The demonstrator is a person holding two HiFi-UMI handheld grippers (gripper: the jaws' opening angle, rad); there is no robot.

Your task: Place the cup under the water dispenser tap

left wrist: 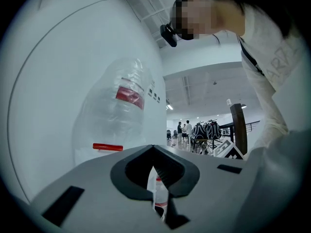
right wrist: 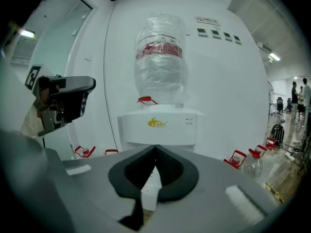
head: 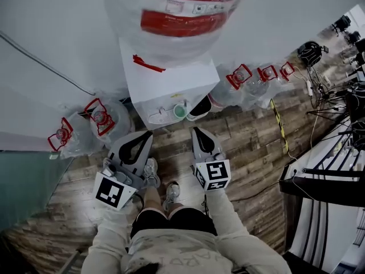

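Observation:
A white water dispenser (head: 168,87) stands against the wall with a big clear bottle (head: 177,16) on top. A small green cup (head: 180,111) sits on its front ledge, below the taps. My left gripper (head: 149,133) and right gripper (head: 195,129) hover side by side in front of the dispenser, both shut and holding nothing. In the right gripper view the shut jaws (right wrist: 155,147) face the dispenser (right wrist: 158,125) and hide the cup. In the left gripper view the shut jaws (left wrist: 154,147) point past the big bottle (left wrist: 116,110).
Several spare water bottles with red handles (head: 100,119) (head: 242,79) lie on the wooden floor on both sides of the dispenser. A white container with a dark opening (head: 199,108) rests beside the cup. Cables and stands (head: 331,84) crowd the right. The person's feet (head: 162,184) are below.

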